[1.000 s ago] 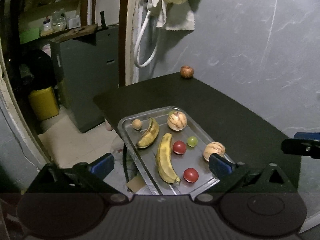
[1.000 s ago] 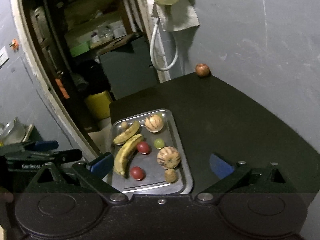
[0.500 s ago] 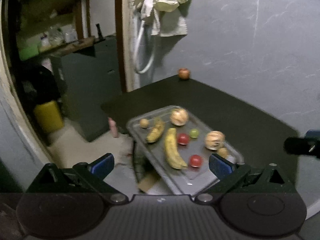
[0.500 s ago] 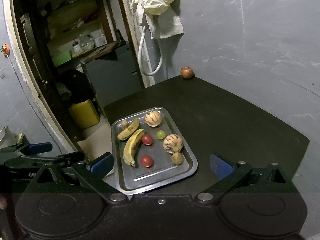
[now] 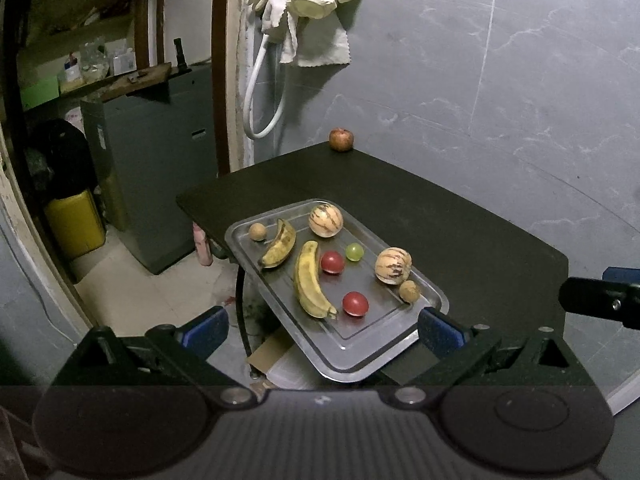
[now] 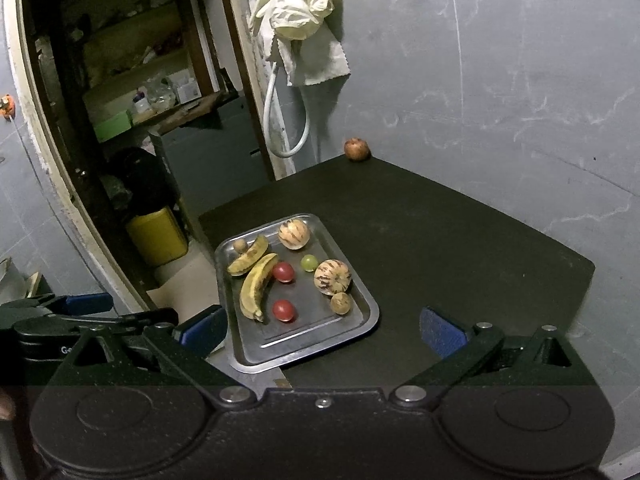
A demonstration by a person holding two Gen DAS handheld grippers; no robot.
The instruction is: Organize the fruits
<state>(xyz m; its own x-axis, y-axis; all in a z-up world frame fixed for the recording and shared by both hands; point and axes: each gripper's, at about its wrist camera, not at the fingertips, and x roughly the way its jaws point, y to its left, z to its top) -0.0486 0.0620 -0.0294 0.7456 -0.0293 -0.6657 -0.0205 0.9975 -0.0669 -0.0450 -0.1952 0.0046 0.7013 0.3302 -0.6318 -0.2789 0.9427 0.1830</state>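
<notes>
A steel tray (image 5: 356, 348) (image 6: 308, 344) lies at the near left corner of the dark table, hanging over the edge. It holds two bananas (image 5: 310, 280) (image 6: 256, 284), two striped melons (image 5: 393, 265) (image 6: 333, 276), two red tomatoes (image 5: 355, 303) (image 6: 284, 310), a green fruit (image 5: 354, 251) (image 6: 309, 262) and two small brown fruits (image 5: 409, 291) (image 6: 341, 303). One apple (image 5: 341, 139) (image 6: 356, 148) sits alone at the table's far corner. My left gripper (image 5: 320, 326) and right gripper (image 6: 322, 328) hover open and empty, short of the tray.
The dark table (image 5: 460, 232) (image 6: 460, 240) stands against a grey wall. A cloth and a white hose (image 5: 312, 8) hang above the far corner. Left of the table are a grey cabinet (image 5: 160, 152), a yellow can (image 5: 74, 224) and open floor.
Both grippers have pulled back and risen, so the tray looks smaller and farther. No fruit has moved. Both grippers stayed open.
</notes>
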